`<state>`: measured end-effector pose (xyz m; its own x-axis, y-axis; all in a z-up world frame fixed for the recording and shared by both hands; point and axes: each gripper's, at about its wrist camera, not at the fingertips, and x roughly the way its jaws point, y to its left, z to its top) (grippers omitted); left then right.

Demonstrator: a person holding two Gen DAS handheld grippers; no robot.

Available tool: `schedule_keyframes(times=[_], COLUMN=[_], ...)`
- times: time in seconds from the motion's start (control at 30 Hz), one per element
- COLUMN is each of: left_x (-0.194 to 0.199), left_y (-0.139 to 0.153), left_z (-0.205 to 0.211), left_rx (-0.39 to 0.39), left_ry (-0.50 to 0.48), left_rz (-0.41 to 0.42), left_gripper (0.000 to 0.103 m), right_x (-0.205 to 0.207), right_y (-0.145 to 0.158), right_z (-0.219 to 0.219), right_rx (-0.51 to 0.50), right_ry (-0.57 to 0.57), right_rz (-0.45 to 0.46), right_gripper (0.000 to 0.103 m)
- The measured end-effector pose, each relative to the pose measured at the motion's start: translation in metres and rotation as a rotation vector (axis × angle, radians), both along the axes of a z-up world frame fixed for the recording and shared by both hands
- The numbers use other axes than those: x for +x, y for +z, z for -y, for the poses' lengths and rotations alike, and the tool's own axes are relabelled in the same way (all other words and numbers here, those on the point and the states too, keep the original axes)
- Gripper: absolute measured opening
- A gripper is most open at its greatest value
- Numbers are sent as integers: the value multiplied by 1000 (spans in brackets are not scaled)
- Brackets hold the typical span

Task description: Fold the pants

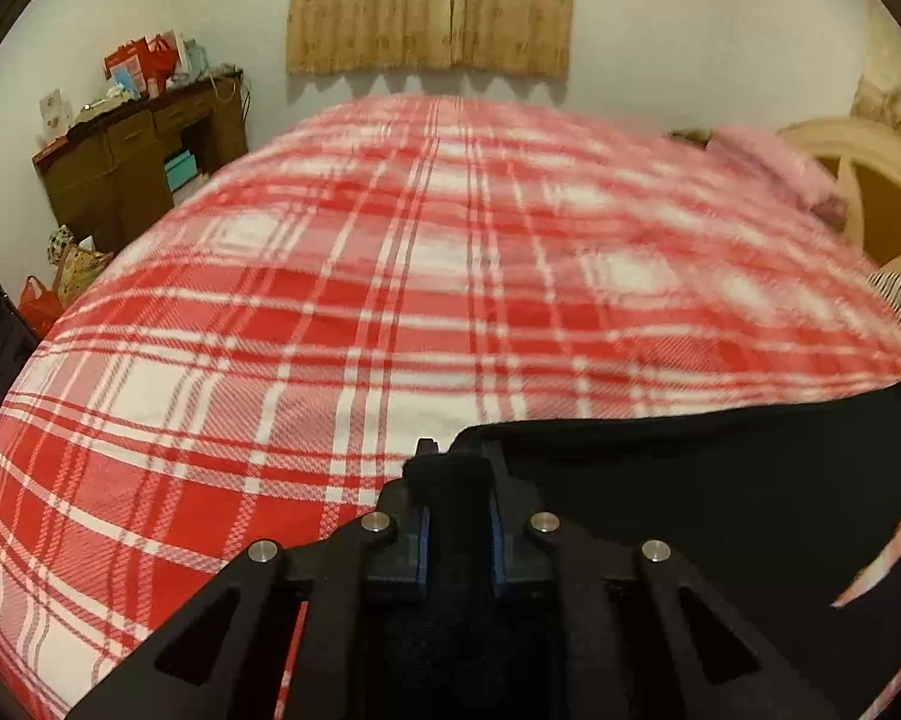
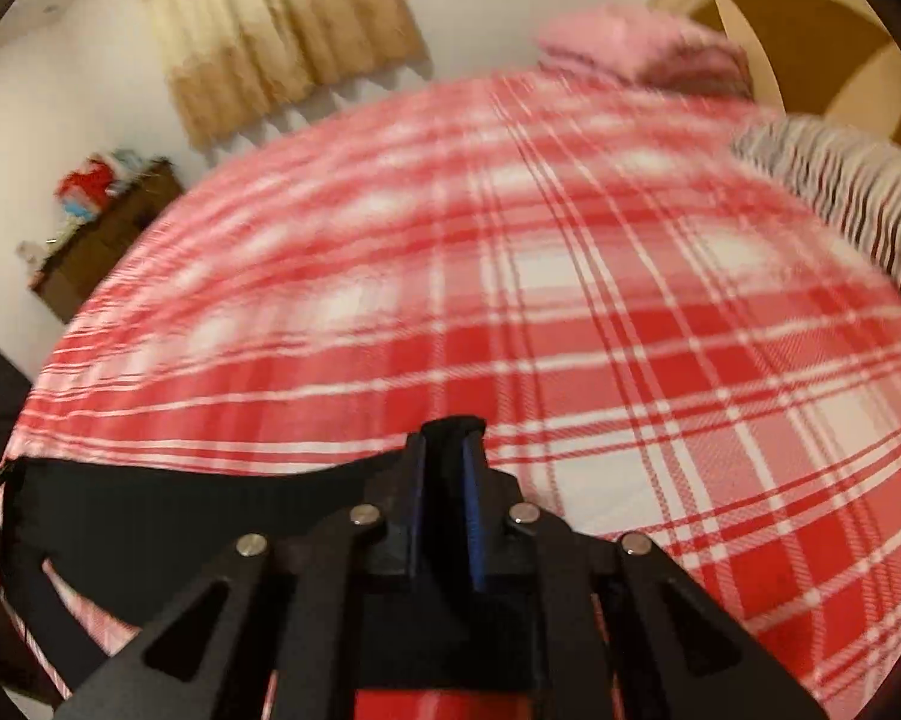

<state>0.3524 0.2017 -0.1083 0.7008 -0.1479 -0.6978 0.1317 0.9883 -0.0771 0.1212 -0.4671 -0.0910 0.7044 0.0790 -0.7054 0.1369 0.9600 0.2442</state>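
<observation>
The left gripper [image 1: 457,468] is clamped on a bunched edge of the black pants [image 1: 720,510]; a wad of the dark cloth sits pinched between its blue-lined fingers [image 1: 421,546]. From that pinch the pants spread out to the gripper's right as a broad, taut black sheet, its upper edge running rightward and slightly away. Ahead of and to the left of the gripper lies the red-and-white plaid bedspread [image 1: 390,276], covering the bed. Far ahead hangs a beige curtain [image 1: 429,6] on the wall. Far ahead to the left stands a brown wooden desk [image 1: 132,168] with red bags and papers piled on top. Far to the right sit a pink pillow [image 1: 768,162] and a cream headboard [image 1: 858,180].

The right gripper [image 2: 453,438] is likewise pinching the pants [image 2: 180,510], with black fabric held between its closed fingers [image 2: 471,516]. Here the cloth stretches to the gripper's left as a dark band with a sagging upper edge, hanging just above the bedspread [image 2: 630,330]. Ahead and to the right of this gripper lie a striped pillow [image 2: 852,204] and, farther off, the pink pillow [image 2: 636,48] against the headboard [image 2: 810,6]. The curtain [image 2: 282,30] is far ahead to the left, blurred, with the desk [image 2: 102,234] below it.
</observation>
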Motion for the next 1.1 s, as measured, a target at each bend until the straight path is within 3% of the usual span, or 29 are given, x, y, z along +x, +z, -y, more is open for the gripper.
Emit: schedule_keyframes(times=[0.23, 0.47, 0.73, 1.1], left_x=[-47, -107, -157, -208], left_y=[27, 32, 9, -31], left_z=[-10, -32, -50, -37], left_rx=[-100, -195, -209, 1], left_ry=[-38, -75, -116, -205], left_rz=[137, 233, 241, 180], left_gripper=[14, 14, 14, 18], right_x=[-65, -135, -189, -214], right_y=[44, 44, 16, -27], right_z=[-9, -5, -8, -17], right_rx=[-4, 4, -11, -71], right_ry=[111, 147, 175, 207], right_rz=[238, 312, 243, 43], right_gripper=[14, 14, 14, 16])
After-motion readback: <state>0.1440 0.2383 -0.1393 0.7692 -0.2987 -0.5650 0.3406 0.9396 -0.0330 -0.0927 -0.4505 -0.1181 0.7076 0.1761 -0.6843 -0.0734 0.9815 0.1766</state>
